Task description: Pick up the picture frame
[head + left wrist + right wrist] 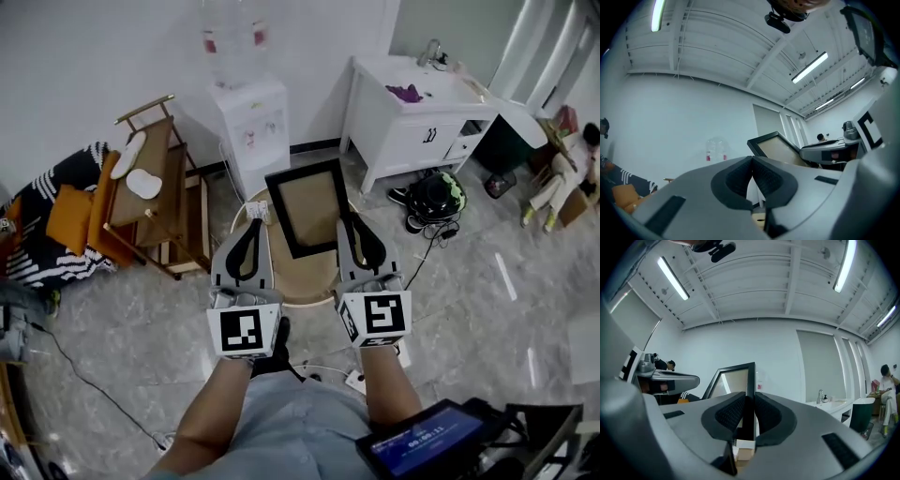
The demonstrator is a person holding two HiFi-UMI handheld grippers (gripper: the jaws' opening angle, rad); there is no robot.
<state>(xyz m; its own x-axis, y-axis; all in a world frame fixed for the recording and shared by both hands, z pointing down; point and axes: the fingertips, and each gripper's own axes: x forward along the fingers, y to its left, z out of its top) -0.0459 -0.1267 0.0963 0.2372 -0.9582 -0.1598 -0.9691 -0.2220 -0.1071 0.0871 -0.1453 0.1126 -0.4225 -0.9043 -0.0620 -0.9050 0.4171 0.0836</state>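
The picture frame [307,208] [776,145] [736,380] is held in the air over a round wooden surface [302,279], at 12 o'clock from the person. The right tool [349,225] [749,401] is clenched on the frame's black border, at about 4 o'clock on the frame, with the edge pinched between both pads. The left tool [252,225] [752,161] is closed with nothing between its pads and sits just beside the frame at its 8 o'clock. A water dispenser [251,127] is noted at 11 o'clock.

Screen [427,439] by your right hip: one row of pale digits, too blurred to read. You'll find nothing else legible.
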